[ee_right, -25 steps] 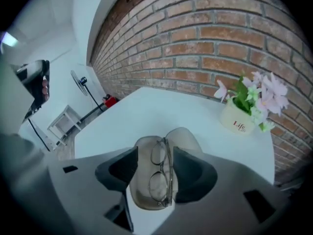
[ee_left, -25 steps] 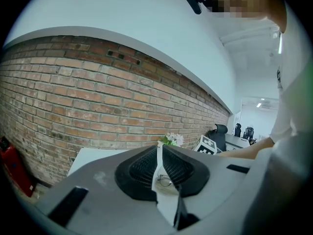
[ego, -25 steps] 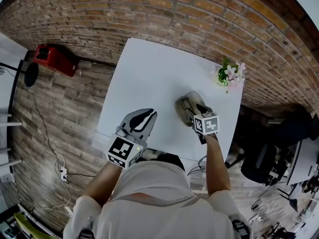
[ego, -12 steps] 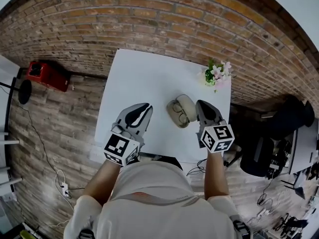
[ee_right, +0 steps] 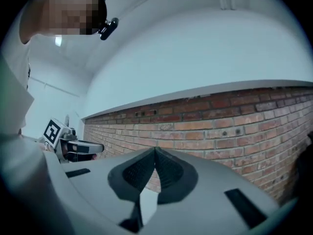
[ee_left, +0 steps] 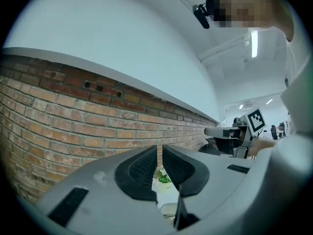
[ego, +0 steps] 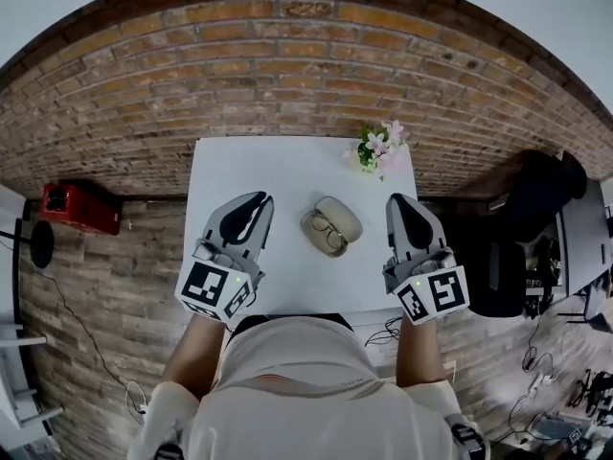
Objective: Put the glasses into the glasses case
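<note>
Only the head view shows the task's things. The glasses case (ego: 345, 216) lies open near the middle of the white counter (ego: 278, 166), and the glasses (ego: 328, 238) lie inside its nearer half, with the lid tipped back toward 1 o'clock. A small pot of flowers (ego: 375, 149) stands at 1 o'clock from the case, by the counter's far edge. A red box (ego: 69, 207) sits on the floor out at 9 o'clock.

The left gripper (ego: 247, 209) is at 9 o'clock from the case and the right gripper (ego: 404, 214) at 3 o'clock. Both are clear of the case and point toward the brick wall (ego: 306, 56).

The gripper views settle the jaws. In the left gripper view the jaws stand a narrow slit apart with nothing between them. Through the slit the flowers (ee_left: 164, 177) show, and the right gripper's marker cube (ee_left: 255, 120) sits at 3 o'clock. In the right gripper view the jaw tips meet on nothing, with brick wall (ee_right: 234, 131) beyond.

A second ago the right gripper was down over the case. It is now beside the case, and the glasses remain inside.
</note>
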